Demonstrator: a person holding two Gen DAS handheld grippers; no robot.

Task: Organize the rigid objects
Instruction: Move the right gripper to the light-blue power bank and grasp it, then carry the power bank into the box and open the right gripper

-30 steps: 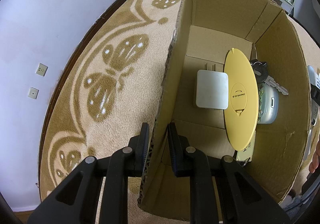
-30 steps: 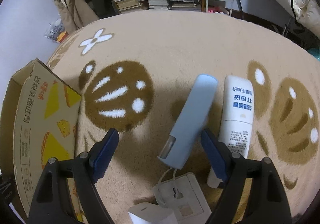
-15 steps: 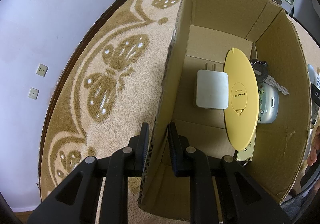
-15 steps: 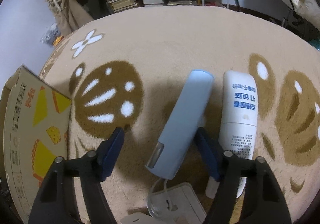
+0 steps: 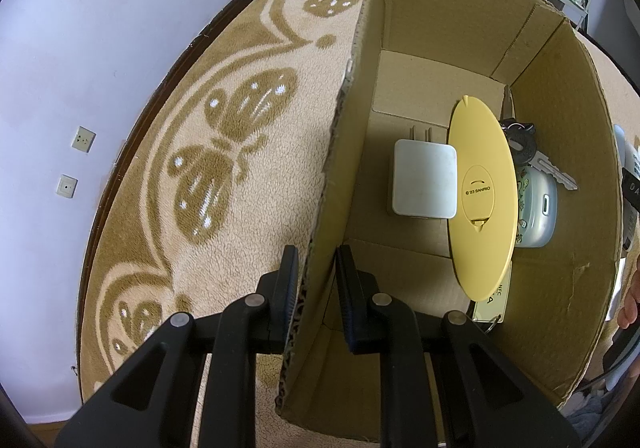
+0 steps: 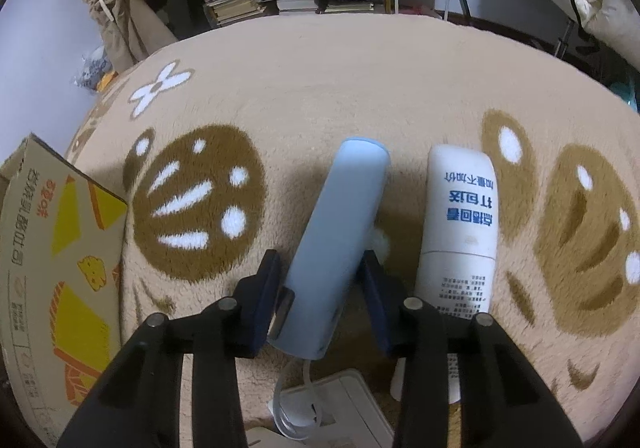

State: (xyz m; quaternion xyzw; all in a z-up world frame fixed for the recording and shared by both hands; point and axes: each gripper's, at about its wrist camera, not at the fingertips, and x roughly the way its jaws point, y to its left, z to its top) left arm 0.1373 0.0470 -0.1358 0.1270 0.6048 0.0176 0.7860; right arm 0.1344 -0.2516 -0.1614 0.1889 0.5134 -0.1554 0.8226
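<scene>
The right gripper (image 6: 320,280), wide apart a second ago, is being closed onto the blue bar (image 6: 340,232) on the rug, readying its transfer, while the cardboard box (image 5: 560,288) wall is being pinched by the left gripper (image 5: 316,280).

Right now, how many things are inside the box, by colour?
White: 1, the charger
Yellow: 2, the round lid and the tag
Pale green: 1, the little case
Silver and black: 1, the keys
Total: 5 in the cardboard box
</scene>
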